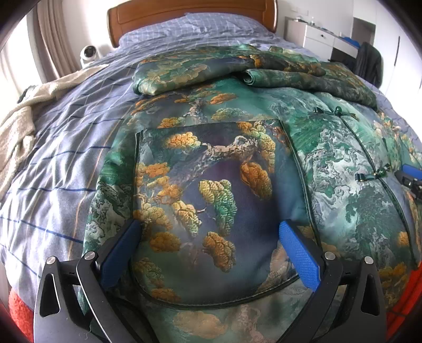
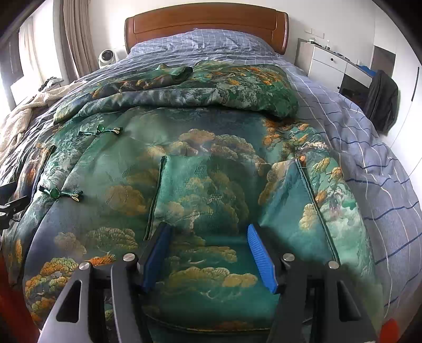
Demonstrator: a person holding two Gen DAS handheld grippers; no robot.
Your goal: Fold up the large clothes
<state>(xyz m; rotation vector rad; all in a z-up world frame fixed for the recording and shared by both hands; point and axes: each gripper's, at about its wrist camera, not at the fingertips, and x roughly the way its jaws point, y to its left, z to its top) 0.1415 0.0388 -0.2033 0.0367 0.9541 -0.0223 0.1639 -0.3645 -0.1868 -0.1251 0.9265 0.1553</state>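
A large green padded jacket [image 1: 263, 110] with a gold pine-tree print lies front up on the bed; it also shows in the right wrist view [image 2: 205, 137]. Its sleeves are folded across the far end. My left gripper [image 1: 211, 229] is open, its blue pads [image 1: 298, 256] hovering over the left patch pocket [image 1: 211, 190] near the hem. My right gripper [image 2: 208, 232] is open over the right patch pocket [image 2: 211, 190] near the hem. Frog-button closures [image 2: 63, 194] run down the middle. The right gripper's tip shows at the edge of the left wrist view [image 1: 411, 176].
The bed has a blue checked duvet [image 2: 369, 158] and a wooden headboard [image 2: 205, 23]. A cream blanket [image 1: 18, 126] lies at the left edge. A white fan [image 2: 106, 56] stands left of the bed. White drawers [image 2: 329, 63] and a dark garment [image 2: 382, 97] stand to the right.
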